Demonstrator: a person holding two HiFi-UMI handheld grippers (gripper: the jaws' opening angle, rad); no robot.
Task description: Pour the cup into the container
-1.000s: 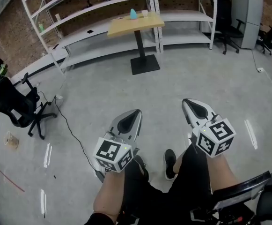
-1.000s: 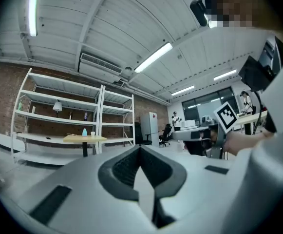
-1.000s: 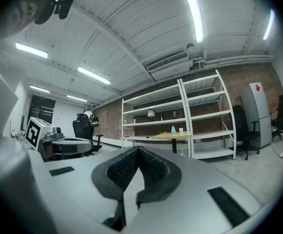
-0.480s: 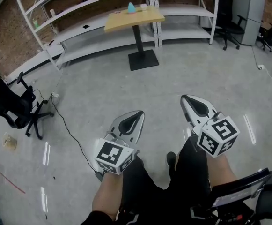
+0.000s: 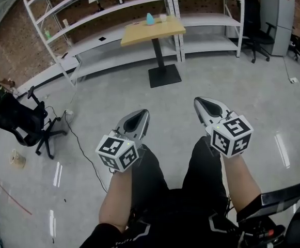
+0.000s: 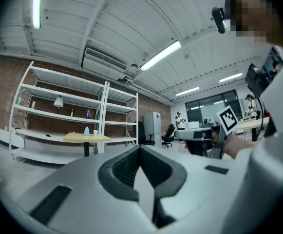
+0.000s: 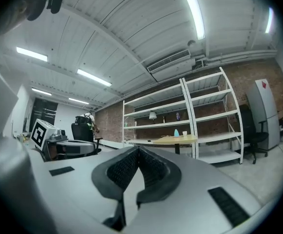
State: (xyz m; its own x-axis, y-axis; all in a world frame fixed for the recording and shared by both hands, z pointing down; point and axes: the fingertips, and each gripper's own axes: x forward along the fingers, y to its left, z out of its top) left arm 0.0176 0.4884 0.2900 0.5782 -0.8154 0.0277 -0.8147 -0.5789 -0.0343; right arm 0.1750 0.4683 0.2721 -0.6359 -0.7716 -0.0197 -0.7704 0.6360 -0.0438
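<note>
I judge this the approach; left gripper (image 5: pixel 138 117) and right gripper (image 5: pixel 205 105) fingers pressed together, empty; cup (image 5: pixel 162 17) on far counter (image 5: pixel 144 32); I must close in, then open.

There is one square table with a light wooden top and a black pedestal foot (image 5: pixel 152 31). On it stand one small light-blue bottle-shaped container (image 5: pixel 150 18) and one small white cup (image 5: pixel 163 17). Behind it are two tall white metal shelf racks, the left rack (image 5: pixel 82 19) and the right rack (image 5: pixel 209 6). At least two black wheeled office chairs are visible, the left chair (image 5: pixel 15 120) and the back chair (image 5: pixel 255 25). There are two grey hand-held grippers, the left gripper (image 5: pixel 141 114) and the right gripper (image 5: pixel 200 102).
</note>
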